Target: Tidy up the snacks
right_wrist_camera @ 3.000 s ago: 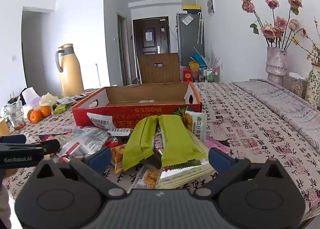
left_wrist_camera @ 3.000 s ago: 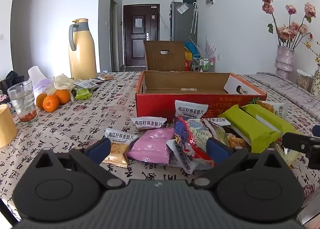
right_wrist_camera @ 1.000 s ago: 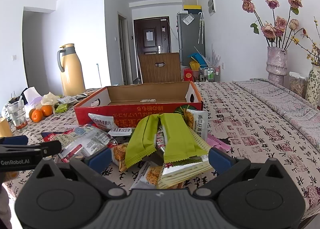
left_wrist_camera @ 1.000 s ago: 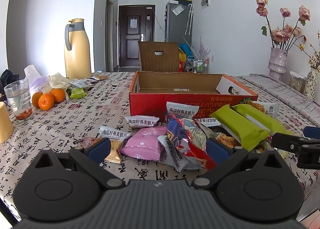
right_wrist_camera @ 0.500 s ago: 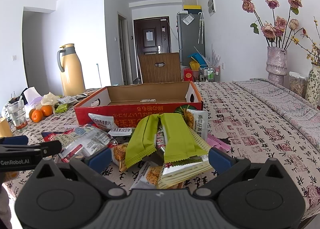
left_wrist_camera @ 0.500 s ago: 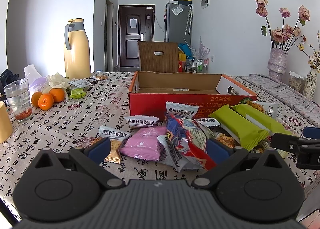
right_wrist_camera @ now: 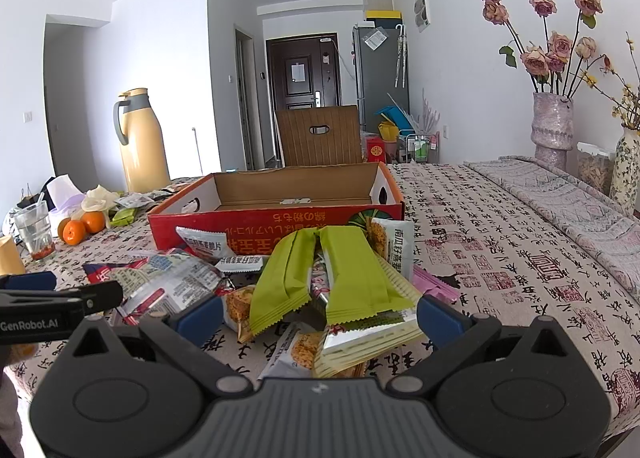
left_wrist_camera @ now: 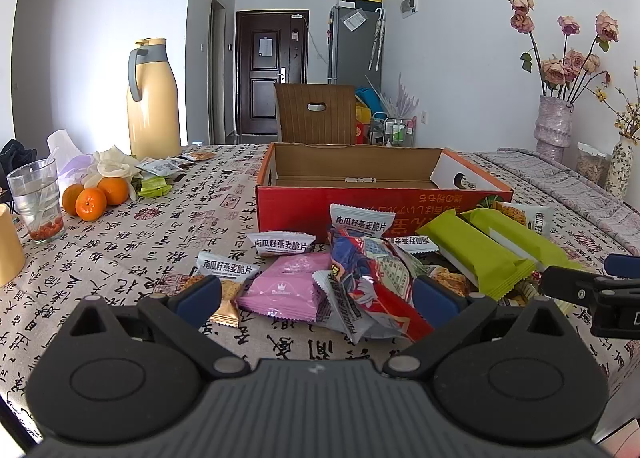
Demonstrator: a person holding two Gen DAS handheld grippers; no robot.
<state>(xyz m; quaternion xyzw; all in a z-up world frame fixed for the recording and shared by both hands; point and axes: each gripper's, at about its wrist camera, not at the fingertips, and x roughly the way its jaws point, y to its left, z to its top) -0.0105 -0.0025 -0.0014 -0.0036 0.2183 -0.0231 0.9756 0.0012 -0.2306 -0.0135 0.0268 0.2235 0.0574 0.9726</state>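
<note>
A pile of snack packets lies on the patterned tablecloth in front of an open red cardboard box (left_wrist_camera: 360, 202) (right_wrist_camera: 256, 224), whose inside holds no snacks. In the left wrist view a pink packet (left_wrist_camera: 286, 290) and a red-blue packet (left_wrist_camera: 372, 278) lie between the wide-open fingers of my left gripper (left_wrist_camera: 318, 298), untouched. Two green packets (right_wrist_camera: 320, 270) (left_wrist_camera: 476, 250) lie just ahead of my open right gripper (right_wrist_camera: 318, 316), which holds nothing. Each gripper shows at the edge of the other's view: the right one (left_wrist_camera: 592, 290), the left one (right_wrist_camera: 56, 306).
A yellow thermos jug (left_wrist_camera: 154, 98), a glass (left_wrist_camera: 38, 202), oranges (left_wrist_camera: 94, 194) and small wrappers stand at the left of the table. Vases with dried roses (right_wrist_camera: 552, 126) stand at the far right. A brown chair back (right_wrist_camera: 318, 136) rises behind the box.
Both grippers have pulled back very slightly from the pile over three seconds and have held still for the last half second. The snacks and box have not moved.
</note>
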